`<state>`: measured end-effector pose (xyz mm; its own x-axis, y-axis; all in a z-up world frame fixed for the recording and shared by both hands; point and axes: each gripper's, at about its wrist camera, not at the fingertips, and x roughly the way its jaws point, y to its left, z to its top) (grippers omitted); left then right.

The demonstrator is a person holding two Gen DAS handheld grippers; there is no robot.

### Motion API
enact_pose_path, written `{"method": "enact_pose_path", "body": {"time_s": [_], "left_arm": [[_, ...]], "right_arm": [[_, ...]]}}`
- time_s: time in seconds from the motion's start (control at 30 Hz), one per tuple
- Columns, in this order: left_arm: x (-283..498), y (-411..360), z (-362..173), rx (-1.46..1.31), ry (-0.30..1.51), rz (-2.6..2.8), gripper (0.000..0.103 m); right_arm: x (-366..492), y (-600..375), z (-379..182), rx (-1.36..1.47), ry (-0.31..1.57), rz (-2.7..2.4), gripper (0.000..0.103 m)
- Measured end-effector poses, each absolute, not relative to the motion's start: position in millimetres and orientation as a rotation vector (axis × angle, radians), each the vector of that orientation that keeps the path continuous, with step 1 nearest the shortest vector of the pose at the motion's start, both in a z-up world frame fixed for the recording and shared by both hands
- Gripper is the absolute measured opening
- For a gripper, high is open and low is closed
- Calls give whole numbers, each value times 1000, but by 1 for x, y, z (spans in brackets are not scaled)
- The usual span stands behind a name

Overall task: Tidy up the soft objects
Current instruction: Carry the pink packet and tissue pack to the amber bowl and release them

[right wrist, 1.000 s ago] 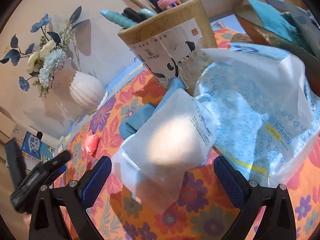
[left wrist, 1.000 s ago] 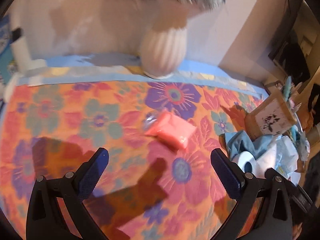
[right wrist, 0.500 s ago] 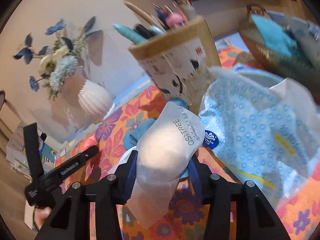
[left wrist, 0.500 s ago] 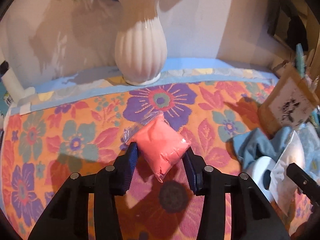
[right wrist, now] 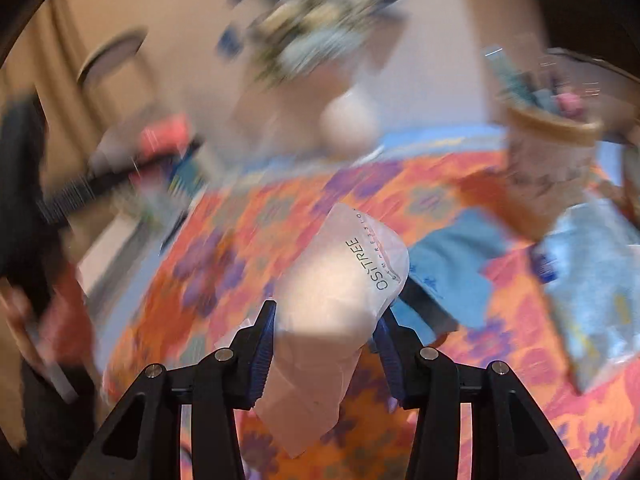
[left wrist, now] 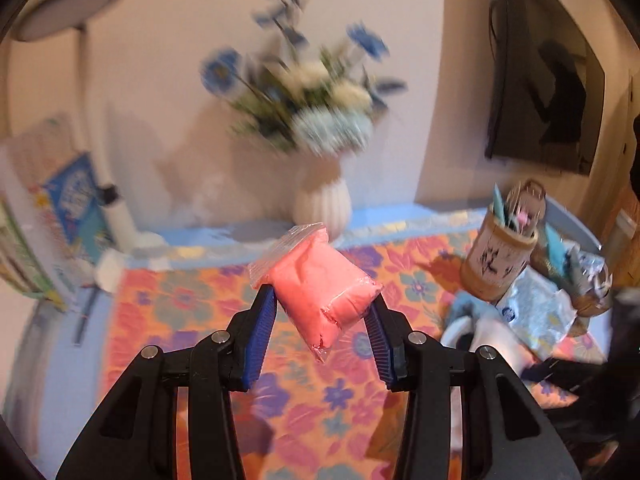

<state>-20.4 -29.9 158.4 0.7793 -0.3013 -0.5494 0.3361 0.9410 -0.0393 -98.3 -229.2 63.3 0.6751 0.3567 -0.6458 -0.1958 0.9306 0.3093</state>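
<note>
In the left wrist view my left gripper (left wrist: 320,300) is shut on a small pink soft packet (left wrist: 324,288) in clear wrap, held up above the floral tablecloth (left wrist: 192,304). In the right wrist view my right gripper (right wrist: 326,320) is shut on a white soft pouch (right wrist: 332,308) in a translucent printed bag, also lifted off the cloth. The other gripper with the pink packet (right wrist: 164,140) shows blurred at the upper left of the right wrist view.
A white ribbed vase (left wrist: 322,204) with blue and white flowers stands at the back. A wooden pen holder (left wrist: 498,256), a blue dotted tissue pack (right wrist: 592,276) and a blue cloth (right wrist: 452,276) lie to the right. Books (left wrist: 68,204) and a lamp (left wrist: 68,12) stand left.
Both grippers shut on their packets, the left on the pink one, the right on the white pouch, and then lifted them off the tablecloth. Both views swung and rose.
</note>
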Motion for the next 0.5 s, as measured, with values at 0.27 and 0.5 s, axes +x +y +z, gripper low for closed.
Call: {"method": "enact_pose_path", "body": {"time_s": [0.27, 0.5], "left_arm": [[-76, 45, 217, 6, 523, -313, 41], [-89, 50, 219, 14, 535, -298, 41]], "right_arm": [[-89, -219, 22, 264, 964, 319, 51], [-96, -230, 16, 424, 991, 285, 89]]}}
